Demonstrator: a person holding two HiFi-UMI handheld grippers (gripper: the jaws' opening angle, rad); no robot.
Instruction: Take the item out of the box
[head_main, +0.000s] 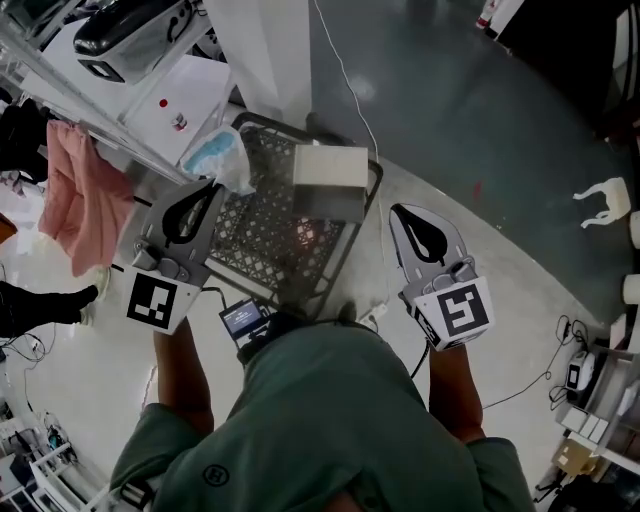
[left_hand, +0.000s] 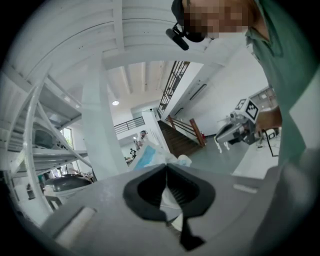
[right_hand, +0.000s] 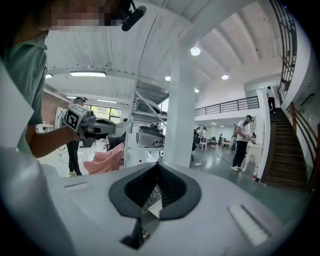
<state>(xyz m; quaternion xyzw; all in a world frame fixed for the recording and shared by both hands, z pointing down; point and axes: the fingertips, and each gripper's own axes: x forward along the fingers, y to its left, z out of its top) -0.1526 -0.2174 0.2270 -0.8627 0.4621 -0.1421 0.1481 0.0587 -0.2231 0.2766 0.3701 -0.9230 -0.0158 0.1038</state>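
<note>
A black mesh crate (head_main: 262, 240) stands on the floor ahead of me, and a white carton (head_main: 330, 168) lies against its far side. A clear plastic bag with a blue item inside (head_main: 216, 156) hangs over the crate's far left corner. My left gripper (head_main: 212, 186) is shut on the bag's edge. In the left gripper view the bag (left_hand: 148, 154) shows just past the closed tips of the left gripper (left_hand: 166, 166). My right gripper (head_main: 398, 212) hovers beside the crate's right rim, shut and holding nothing. In its own view the right gripper (right_hand: 157, 165) has its jaws together.
A white shelf rack (head_main: 150, 95) with appliances runs along the left. A pink cloth (head_main: 85, 195) hangs from it. A white pillar (head_main: 265, 50) rises behind the crate. A white cable (head_main: 350, 85) crosses the grey floor. People stand far off in the hall.
</note>
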